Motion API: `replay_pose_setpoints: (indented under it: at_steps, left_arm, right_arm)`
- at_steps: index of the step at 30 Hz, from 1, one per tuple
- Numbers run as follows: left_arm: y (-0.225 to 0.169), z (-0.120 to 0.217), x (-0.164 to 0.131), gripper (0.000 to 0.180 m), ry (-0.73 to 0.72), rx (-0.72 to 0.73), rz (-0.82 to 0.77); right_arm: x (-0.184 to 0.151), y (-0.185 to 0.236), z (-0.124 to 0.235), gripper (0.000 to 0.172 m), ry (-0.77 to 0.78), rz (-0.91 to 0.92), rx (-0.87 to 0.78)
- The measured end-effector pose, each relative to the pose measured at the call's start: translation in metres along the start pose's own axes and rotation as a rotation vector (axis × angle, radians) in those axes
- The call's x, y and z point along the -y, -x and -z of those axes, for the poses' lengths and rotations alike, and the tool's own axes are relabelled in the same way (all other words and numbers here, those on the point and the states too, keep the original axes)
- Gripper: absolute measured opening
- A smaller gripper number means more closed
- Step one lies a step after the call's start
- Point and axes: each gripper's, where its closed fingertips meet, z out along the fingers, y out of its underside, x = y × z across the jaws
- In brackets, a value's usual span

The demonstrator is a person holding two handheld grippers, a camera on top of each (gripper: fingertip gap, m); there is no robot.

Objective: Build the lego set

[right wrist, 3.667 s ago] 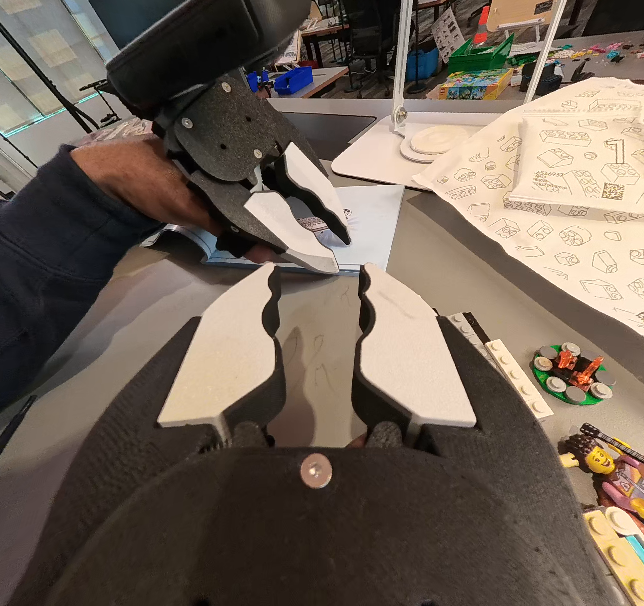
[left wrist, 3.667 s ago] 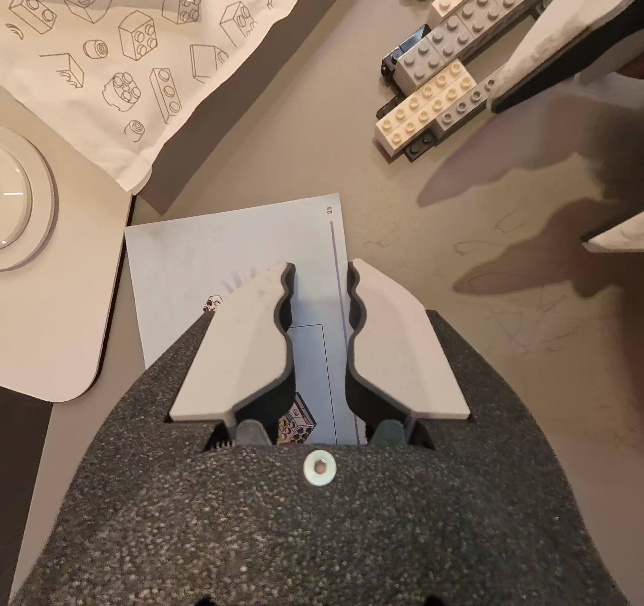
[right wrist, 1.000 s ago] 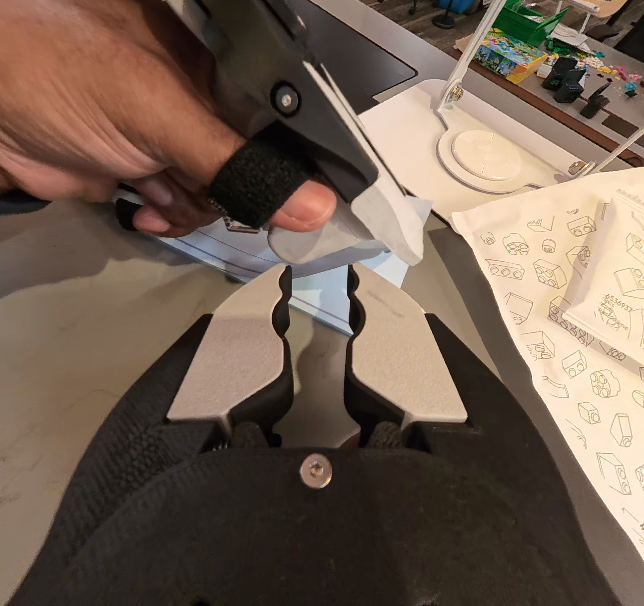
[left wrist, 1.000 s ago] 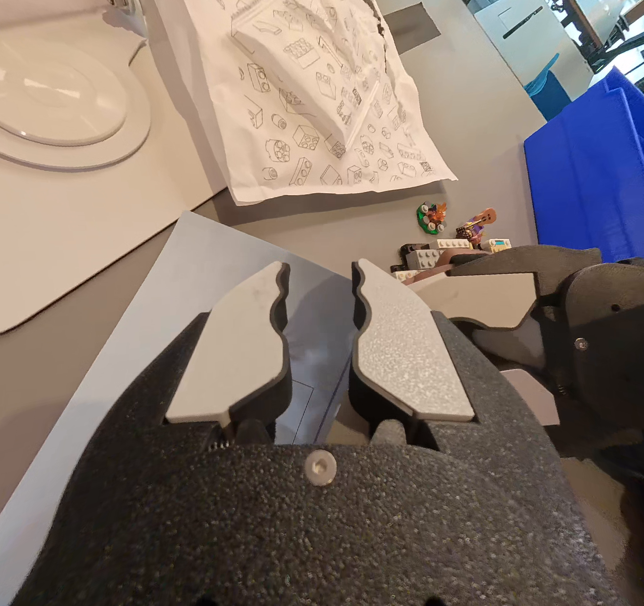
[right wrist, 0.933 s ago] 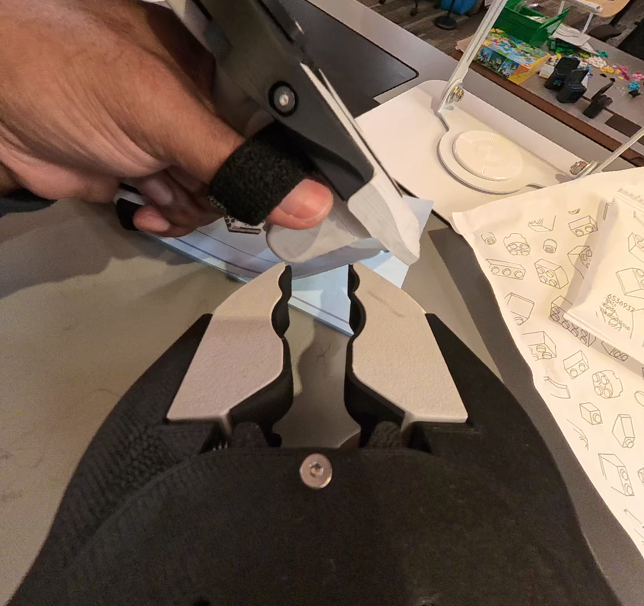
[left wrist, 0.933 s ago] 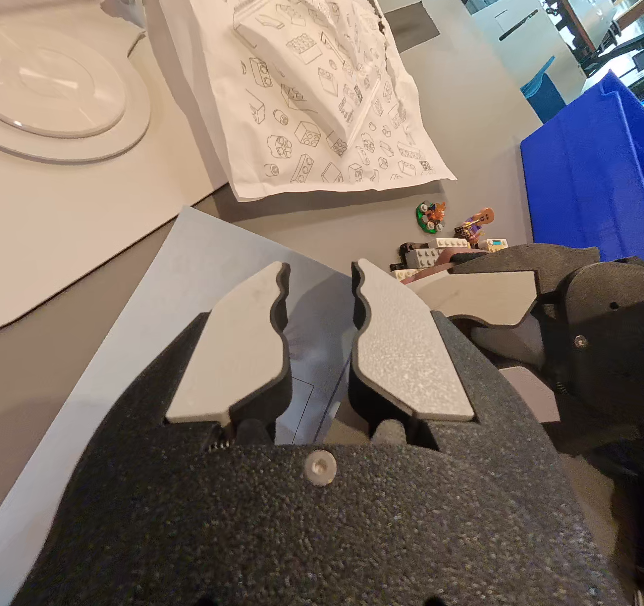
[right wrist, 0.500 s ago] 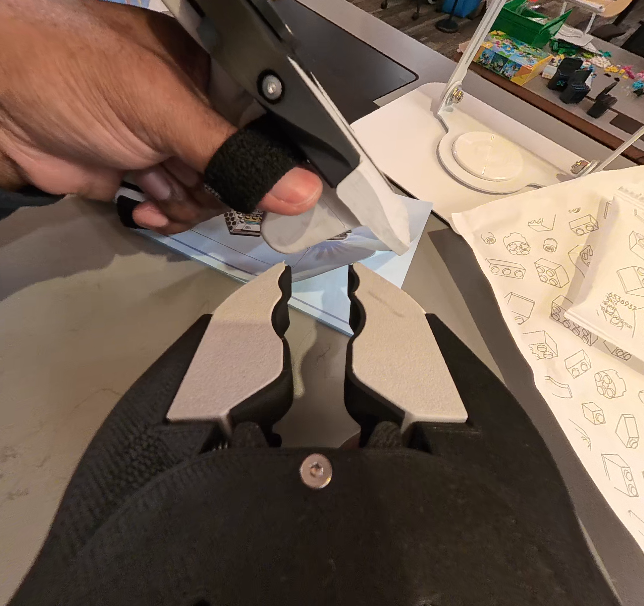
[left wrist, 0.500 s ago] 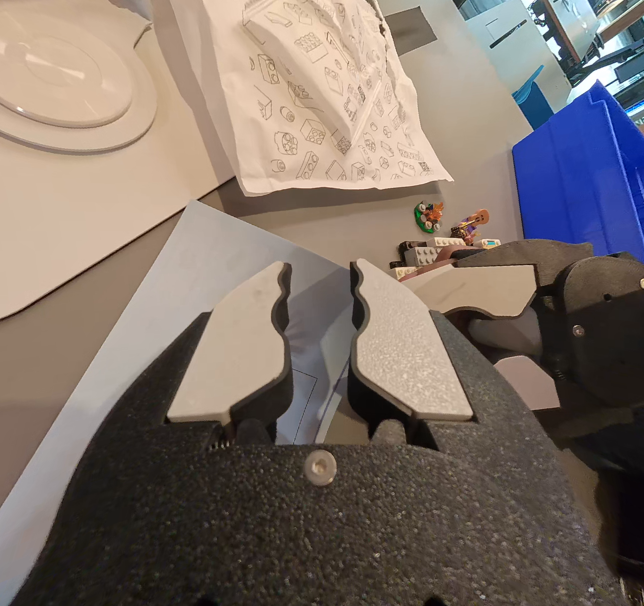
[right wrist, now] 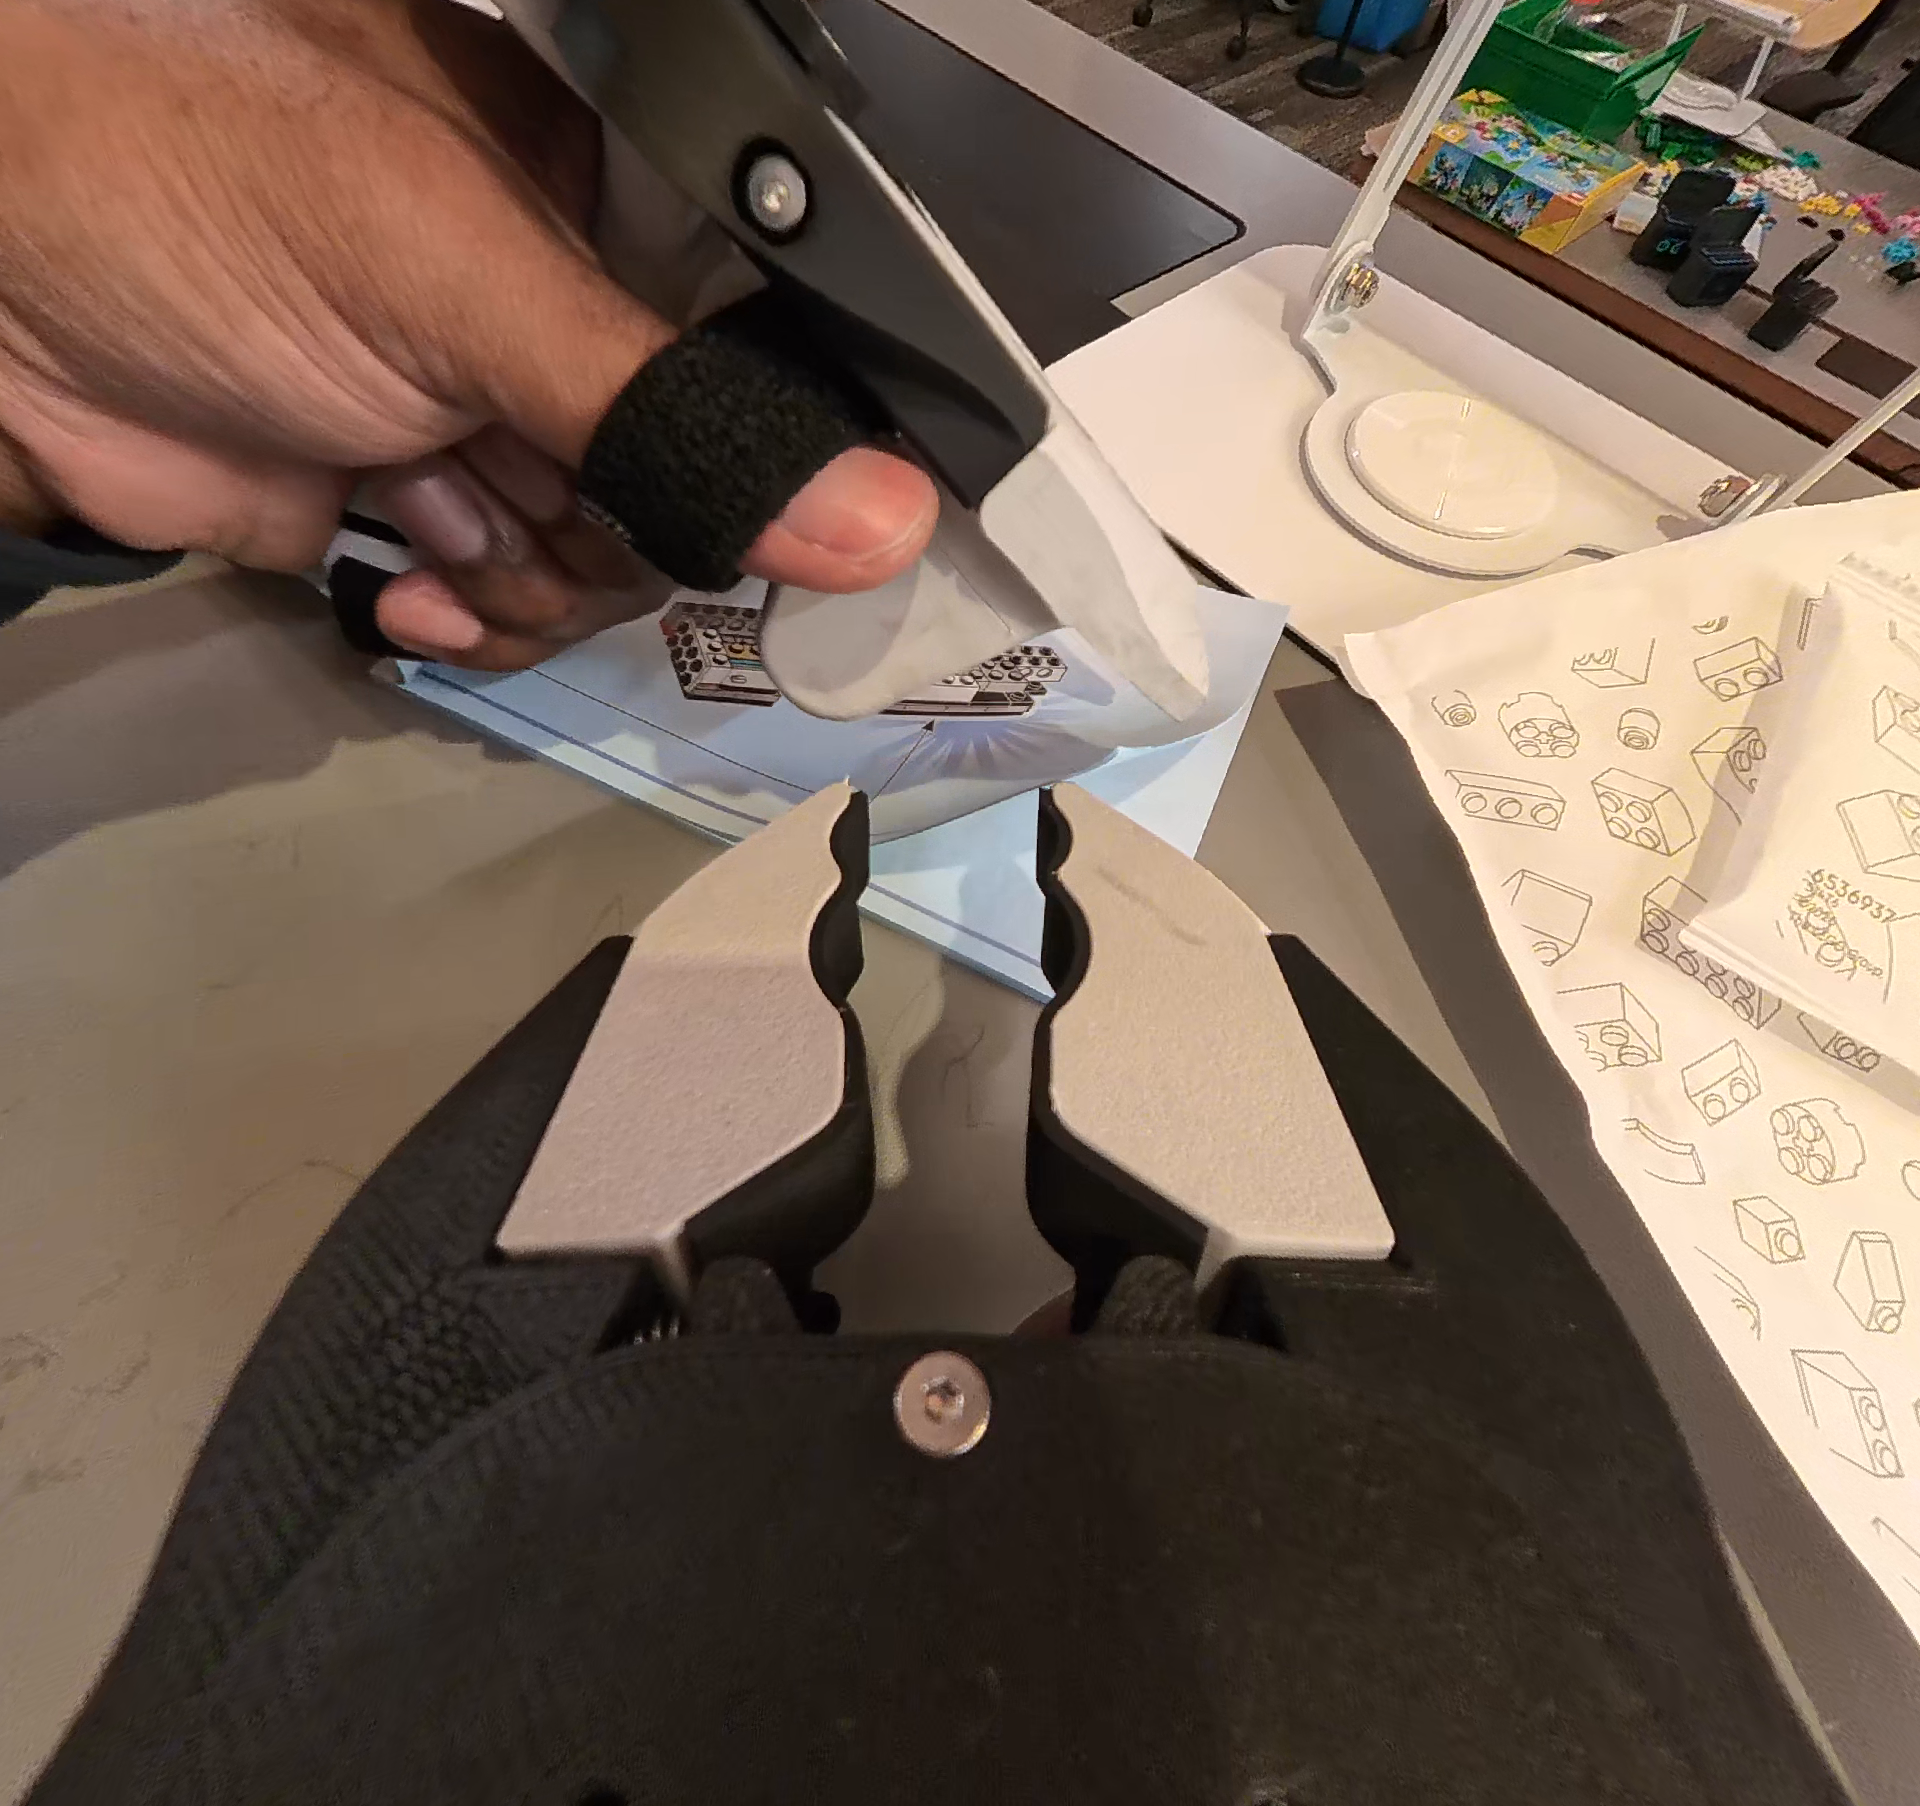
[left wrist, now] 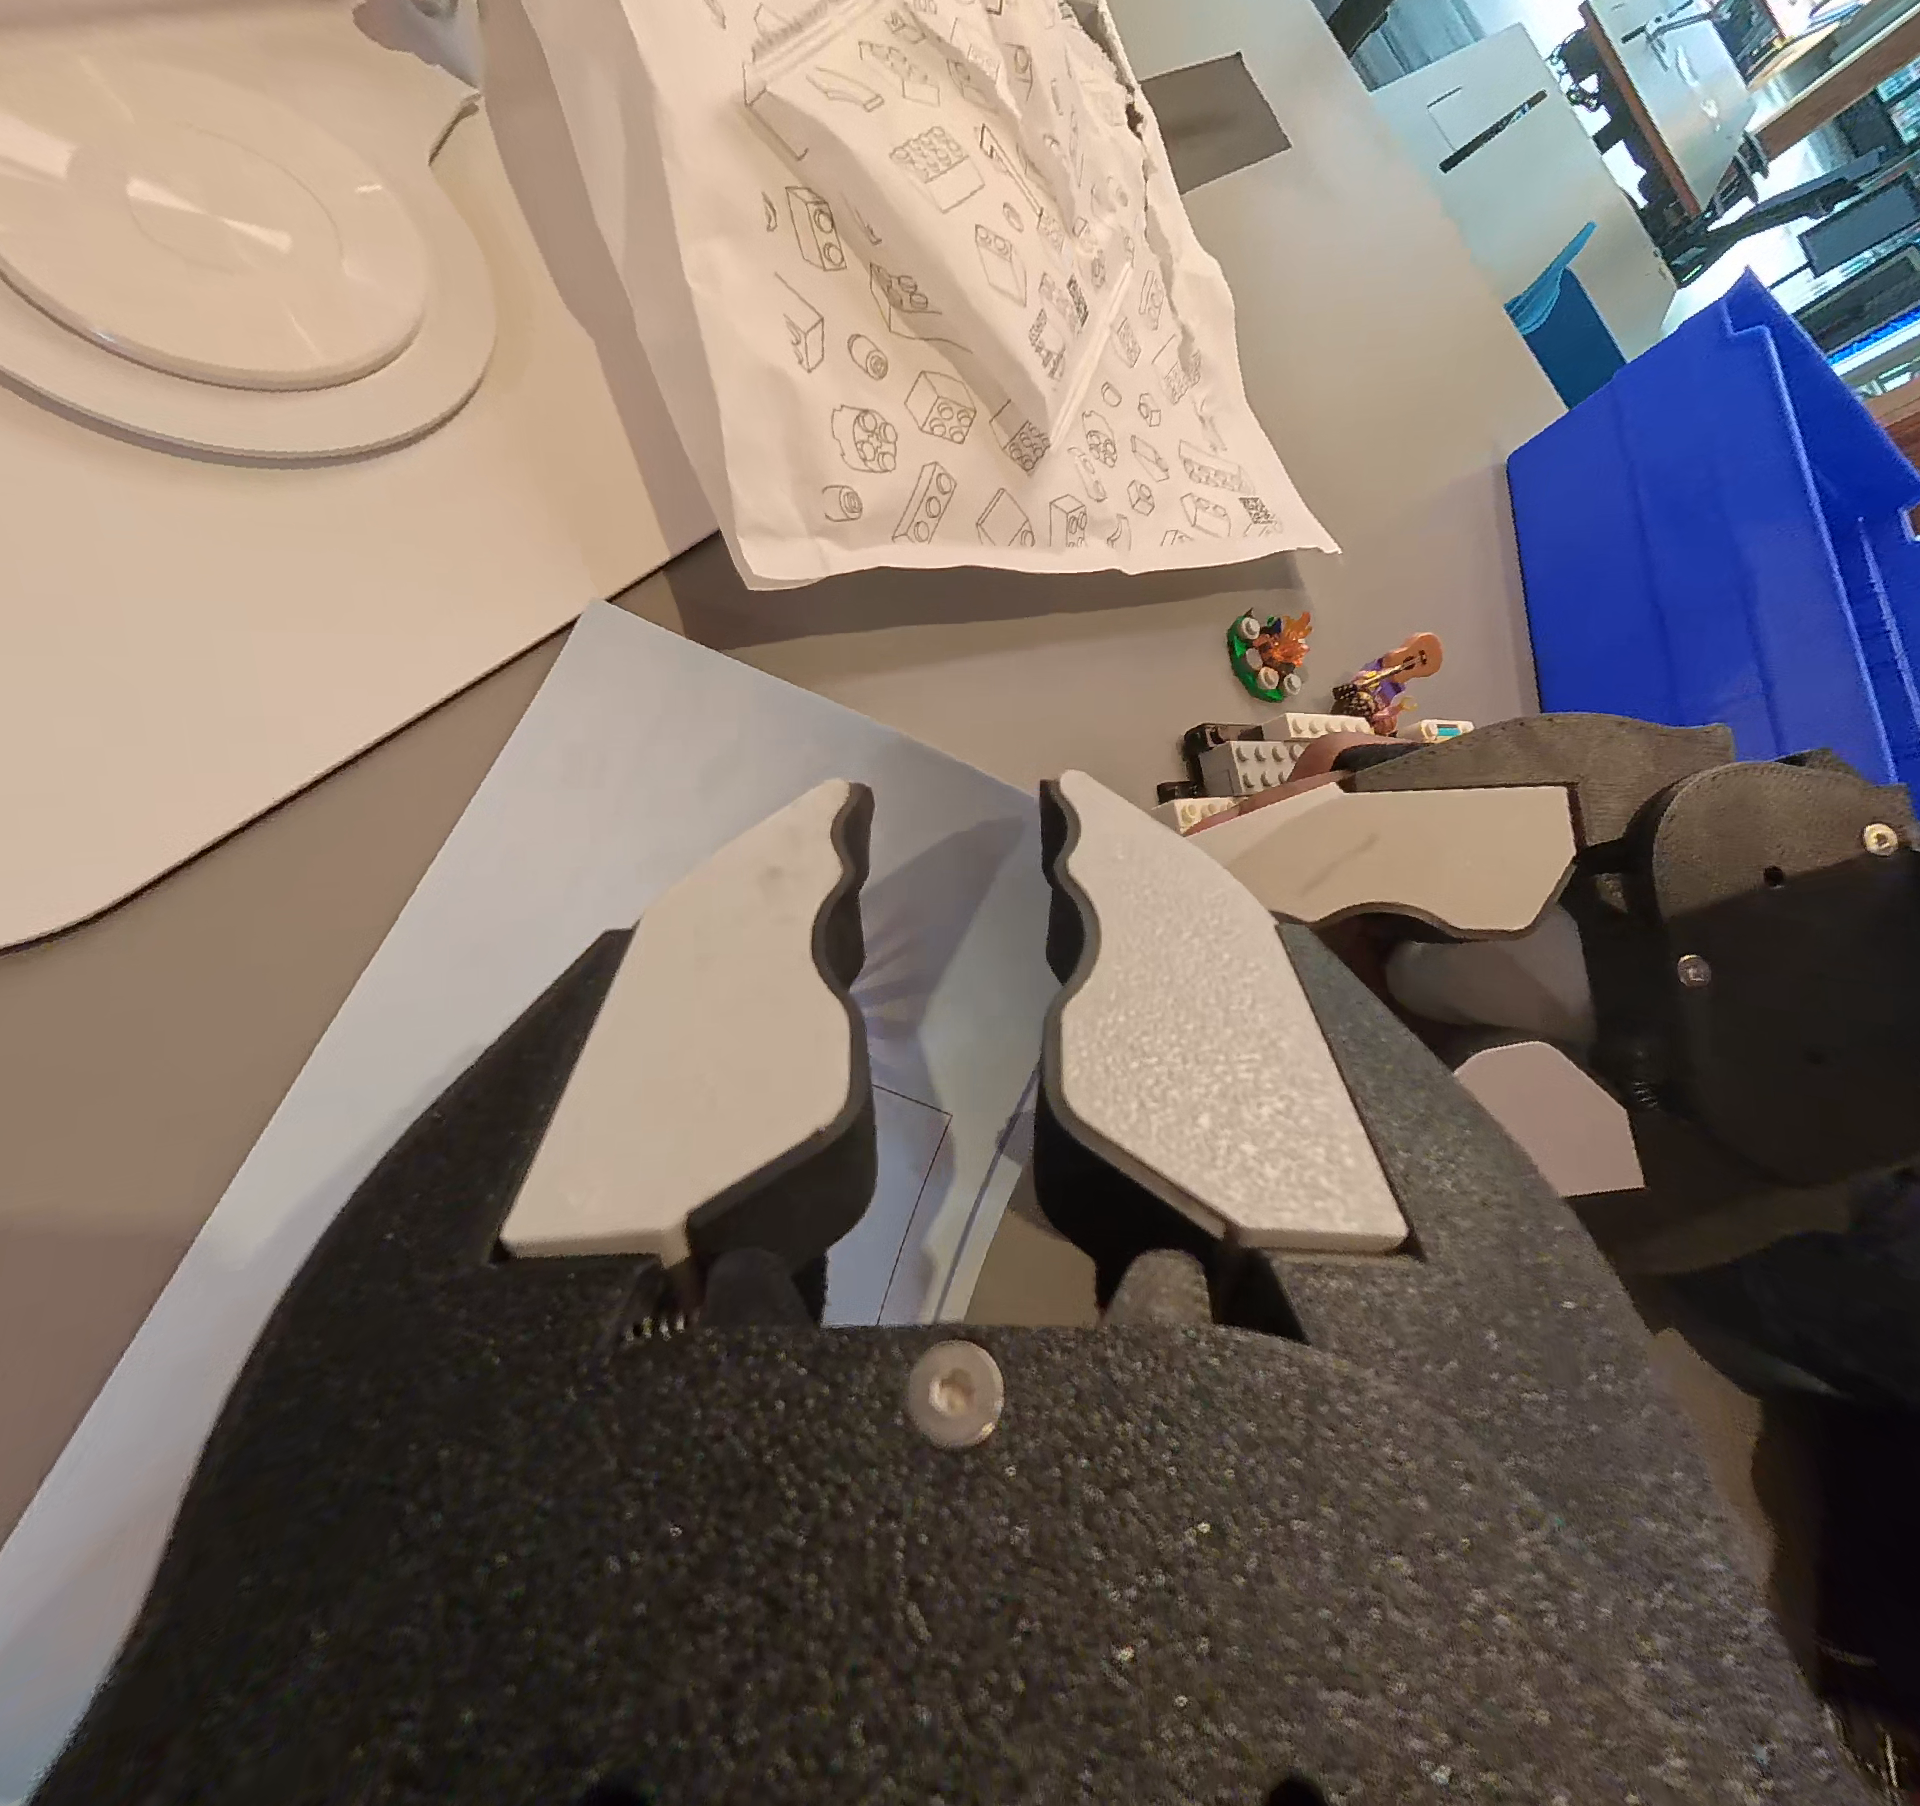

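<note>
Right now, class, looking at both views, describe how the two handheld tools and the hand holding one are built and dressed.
Each tool, left tool and right tool, has a speckled black body, a silver screw at its centre, and two pale grey fingers with wavy black inner pads. The hand wears a black fabric band round the thumb; a dark sleeve edge shows at the left.

Left wrist view rides low over the booklet (left wrist: 665, 800), facing perhaps 1 o'clock toward the printed bag (left wrist: 935, 322). Right wrist view, slightly higher, faces 12; both share booklet (right wrist: 1091, 821) and bag (right wrist: 1662, 873).
</note>
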Motion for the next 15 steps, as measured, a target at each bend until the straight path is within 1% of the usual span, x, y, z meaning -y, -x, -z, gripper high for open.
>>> replay_pose_setpoints:
  at_steps: [4, 15]
  left_arm:
    - [-0.0025, -0.0027, -0.0037, 0.032, 0.024, -0.007, -0.011]
    - [-0.0036, -0.0017, -0.0039, 0.032, 0.026, -0.016, -0.014]
  right_arm:
    - [-0.0001, 0.0000, -0.0001, 0.031, 0.001, 0.000, 0.000]
    - [-0.0001, -0.0003, -0.0001, 0.031, 0.000, -0.001, -0.001]
